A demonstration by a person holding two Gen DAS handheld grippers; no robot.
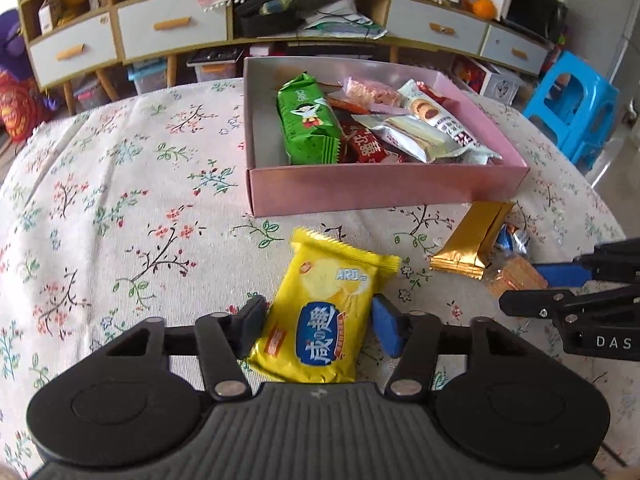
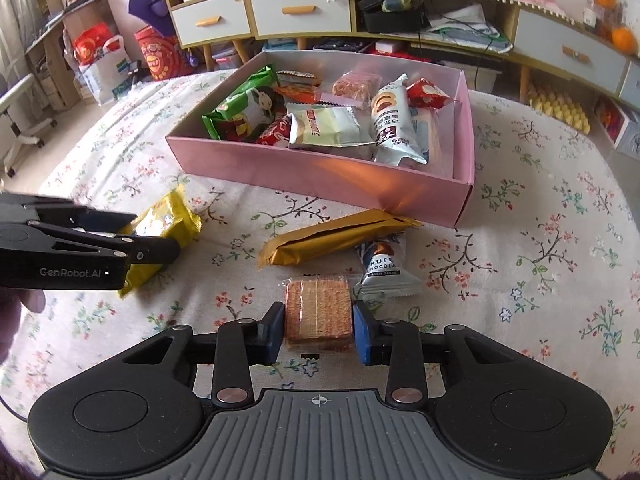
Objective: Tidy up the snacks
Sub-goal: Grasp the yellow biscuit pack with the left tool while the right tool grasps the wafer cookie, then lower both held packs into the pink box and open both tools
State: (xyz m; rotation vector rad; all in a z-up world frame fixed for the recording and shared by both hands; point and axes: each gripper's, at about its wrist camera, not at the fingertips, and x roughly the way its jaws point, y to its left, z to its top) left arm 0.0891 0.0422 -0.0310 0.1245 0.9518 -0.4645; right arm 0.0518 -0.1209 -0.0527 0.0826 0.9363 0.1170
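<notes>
A pink box [image 1: 384, 190] holding several snack packets stands on the flowered tablecloth; it also shows in the right wrist view [image 2: 320, 178]. My left gripper [image 1: 320, 326] is closed onto a yellow cracker packet [image 1: 326, 312], its pads touching both sides; the packet also shows in the right wrist view [image 2: 168, 224]. My right gripper [image 2: 319, 330] is shut on a clear-wrapped orange wafer pack [image 2: 318, 312], seen too in the left wrist view [image 1: 516, 278]. A gold packet [image 2: 332, 236] and a white chocolate packet [image 2: 384, 272] lie just beyond it.
The table's tablecloth [image 1: 120, 200] stretches left of the box. Behind the table stand a drawer cabinet [image 1: 172, 24] with cluttered shelves and a blue plastic stool [image 1: 576, 108]. An office chair [image 2: 20, 120] and bags sit at the far left.
</notes>
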